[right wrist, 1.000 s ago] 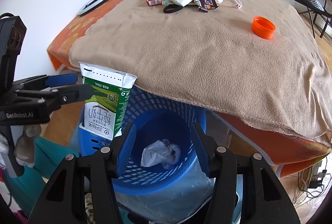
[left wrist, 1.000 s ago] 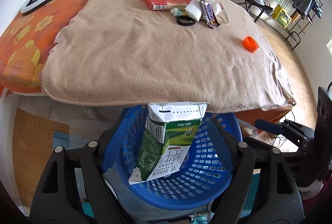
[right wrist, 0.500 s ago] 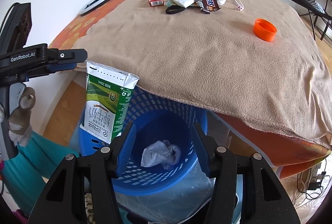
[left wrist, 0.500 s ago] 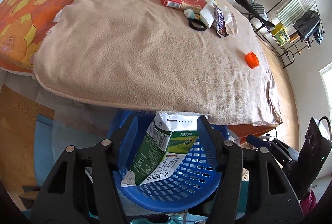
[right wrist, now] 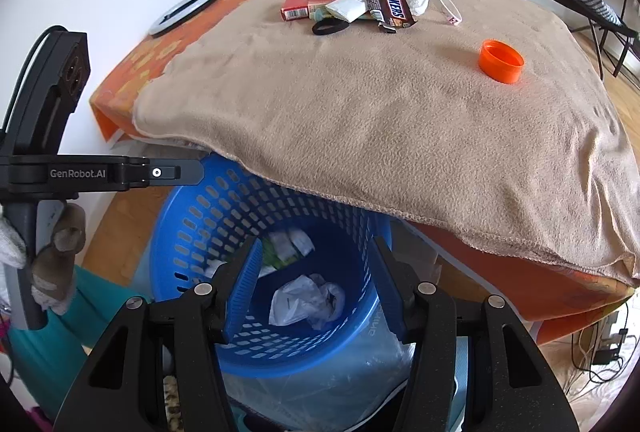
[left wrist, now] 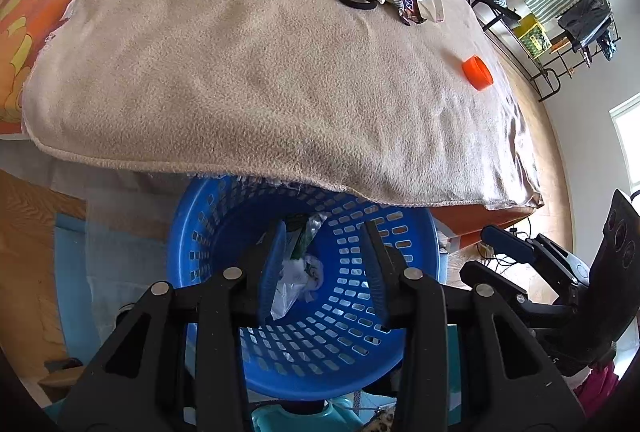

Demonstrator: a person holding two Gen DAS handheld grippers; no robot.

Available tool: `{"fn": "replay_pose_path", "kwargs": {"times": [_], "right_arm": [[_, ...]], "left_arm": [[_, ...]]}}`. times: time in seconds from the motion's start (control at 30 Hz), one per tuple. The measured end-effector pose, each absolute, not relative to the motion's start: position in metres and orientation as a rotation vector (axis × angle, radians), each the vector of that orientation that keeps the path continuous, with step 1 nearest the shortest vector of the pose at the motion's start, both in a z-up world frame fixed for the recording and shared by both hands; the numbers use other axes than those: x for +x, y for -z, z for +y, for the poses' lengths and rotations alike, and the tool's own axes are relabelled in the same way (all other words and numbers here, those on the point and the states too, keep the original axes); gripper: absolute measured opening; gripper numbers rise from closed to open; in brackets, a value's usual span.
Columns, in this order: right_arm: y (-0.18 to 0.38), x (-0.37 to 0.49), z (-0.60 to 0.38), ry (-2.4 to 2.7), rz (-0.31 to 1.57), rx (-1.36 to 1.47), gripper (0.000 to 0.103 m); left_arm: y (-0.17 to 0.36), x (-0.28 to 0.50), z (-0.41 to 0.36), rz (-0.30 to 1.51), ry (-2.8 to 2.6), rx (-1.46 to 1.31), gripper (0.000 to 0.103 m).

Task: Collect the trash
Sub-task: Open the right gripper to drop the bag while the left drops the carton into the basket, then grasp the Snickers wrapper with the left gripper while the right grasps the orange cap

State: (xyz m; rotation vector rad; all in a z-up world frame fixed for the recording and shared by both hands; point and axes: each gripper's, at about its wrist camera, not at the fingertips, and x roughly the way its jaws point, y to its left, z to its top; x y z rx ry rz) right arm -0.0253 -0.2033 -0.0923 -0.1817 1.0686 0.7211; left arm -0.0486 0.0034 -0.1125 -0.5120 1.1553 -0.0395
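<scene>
Left gripper (left wrist: 325, 264): we hold it wide open, empty, over the blue basket (left wrist: 224, 207).
Right gripper (right wrist: 316, 282): ours too, spread and empty, above the basket.
Milk carton (right wrist: 286, 250): inside the basket, beside crumpled paper (right wrist: 306, 298).

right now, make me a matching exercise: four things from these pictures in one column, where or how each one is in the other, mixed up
Things:
1. orange cap
2. crumpled white paper
3. black ring
4. left gripper

Places or states:
A. at the bottom of the blue basket
B. open over the basket, holding nothing
C. alone on the tan blanket
D. on the blanket, in front of the red box

Pairs: 1-C, 2-A, 3-D, 4-B
</scene>
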Motion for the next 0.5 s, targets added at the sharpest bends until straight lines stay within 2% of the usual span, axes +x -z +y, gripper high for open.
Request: {"fn": "replay_pose_path", "kwargs": {"times": [0.3,0.33,0.4,0.5], "right_arm": [[0.081,-0.007,-0.214,-0.689,1.119,-0.105,0.054],[0.077,-0.002,-0.217,-0.678,1.122,-0.095,0.056],[0.069,0.008,-0.223,-0.654,1.115,-0.074,0.071],[0.057,0.023,-0.231,-0.622,1.1,-0.068,0.073]], "left_arm": [[0.087,-0.028,-0.014,1.115,0.046,-0.378,0.039],[0.084,-0.023,-0.015,1.113,0.047,-0.37,0.039],[0.08,-0.013,-0.016,1.114,0.057,-0.364,0.039],[0.071,0.005,-0.018,1.111,0.067,-0.339,0.05]]}}
